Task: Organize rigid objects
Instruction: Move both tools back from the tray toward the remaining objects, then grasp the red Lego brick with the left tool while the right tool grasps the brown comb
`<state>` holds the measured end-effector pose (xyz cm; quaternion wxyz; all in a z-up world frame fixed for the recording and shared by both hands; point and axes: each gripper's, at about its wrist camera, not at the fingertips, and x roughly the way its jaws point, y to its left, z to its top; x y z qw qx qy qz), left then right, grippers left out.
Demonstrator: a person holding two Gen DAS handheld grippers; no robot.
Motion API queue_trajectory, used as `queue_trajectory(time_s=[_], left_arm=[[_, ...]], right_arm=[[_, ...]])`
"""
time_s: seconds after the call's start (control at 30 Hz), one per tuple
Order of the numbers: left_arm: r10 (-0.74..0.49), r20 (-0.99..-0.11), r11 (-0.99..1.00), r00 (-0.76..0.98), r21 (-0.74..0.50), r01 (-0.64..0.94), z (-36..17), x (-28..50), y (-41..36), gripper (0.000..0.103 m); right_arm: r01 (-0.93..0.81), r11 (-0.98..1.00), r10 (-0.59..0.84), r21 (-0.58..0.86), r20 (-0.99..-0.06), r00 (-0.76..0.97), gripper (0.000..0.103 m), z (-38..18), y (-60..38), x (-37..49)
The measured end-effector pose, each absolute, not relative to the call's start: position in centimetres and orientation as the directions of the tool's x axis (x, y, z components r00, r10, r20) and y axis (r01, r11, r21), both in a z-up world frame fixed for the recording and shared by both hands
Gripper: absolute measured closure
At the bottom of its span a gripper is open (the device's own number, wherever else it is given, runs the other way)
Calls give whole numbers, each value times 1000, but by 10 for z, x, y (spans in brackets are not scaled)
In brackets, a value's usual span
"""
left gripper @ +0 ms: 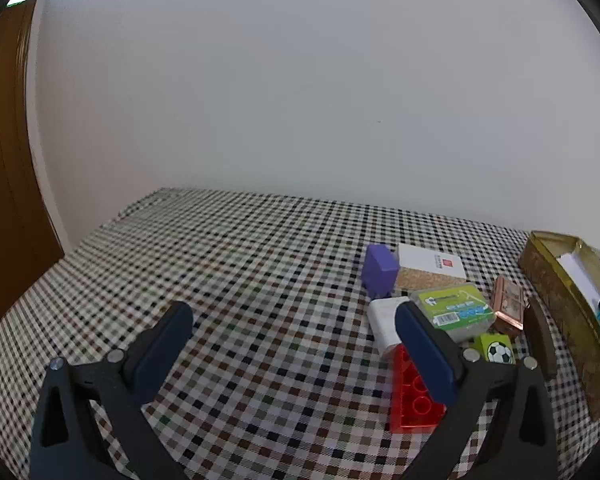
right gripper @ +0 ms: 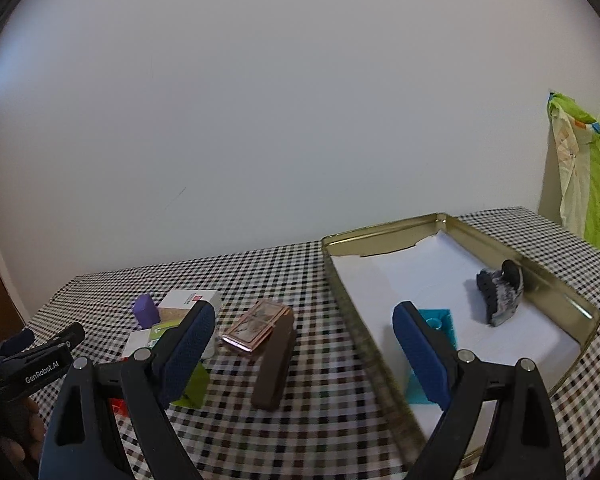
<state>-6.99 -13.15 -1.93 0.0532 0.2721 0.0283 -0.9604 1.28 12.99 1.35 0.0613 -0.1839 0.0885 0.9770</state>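
Note:
A gold tin (right gripper: 380, 236) lined with white paper holds a teal brick (right gripper: 440, 322) and a grey-black claw clip (right gripper: 500, 292). My right gripper (right gripper: 306, 348) stands open above the cloth, its right finger over the tin's near left corner. Between its fingers lie a copper case (right gripper: 256, 328) and a brown bar (right gripper: 274, 368). My left gripper (left gripper: 296, 344) is open and holds nothing. Its right finger stands in front of a red brick (left gripper: 414, 396), a white box (left gripper: 388, 322) and a green box (left gripper: 456, 310). A purple block (left gripper: 378, 270) sits behind them.
A cork-sided white box (left gripper: 430, 268), a green football cube (left gripper: 496, 350) and the tin (left gripper: 560, 280) crowd the right of the checked tablecloth (left gripper: 240, 280). A brown door (left gripper: 4, 160) is at left. A green printed cloth (right gripper: 596, 184) hangs at far right.

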Motion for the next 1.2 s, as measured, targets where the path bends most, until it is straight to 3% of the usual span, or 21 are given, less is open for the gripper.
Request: queue_trajectory(time_s=[0.27, 0.43, 0.77, 0.87, 0.93, 1.1, 1.2], left_arm=[[-37, -529, -999, -848, -1, 44, -21, -69, -116, 1], [32, -591, -998, -806, 18, -53, -27, -71, -101, 1], [41, -676, -989, -735, 79, -129, -38, -79, -79, 4], [44, -703, -987, -710, 79, -139, -42, -85, -76, 19], [64, -730, -988, -680, 51, -147, -48, -89, -76, 42], [115, -774, -990, -623, -40, -134, -58, -96, -87, 69], [128, -771, -990, -624, -60, -129, -58, -96, -90, 73]], right_arm=[[-146, -976, 70, 160, -405, -912, 11, 10, 113, 6], [-154, -979, 88, 134, -404, -911, 11, 8, 110, 4], [-155, -978, 84, 137, -420, -904, 11, 8, 112, 5], [-165, -975, 85, 146, -442, -893, 11, 6, 115, 2], [-164, -974, 76, 158, -452, -889, 11, 4, 118, -1], [-151, -976, 61, 159, -464, -884, 12, 3, 116, -2], [-143, -978, 52, 155, -478, -877, 20, 2, 115, -4]])
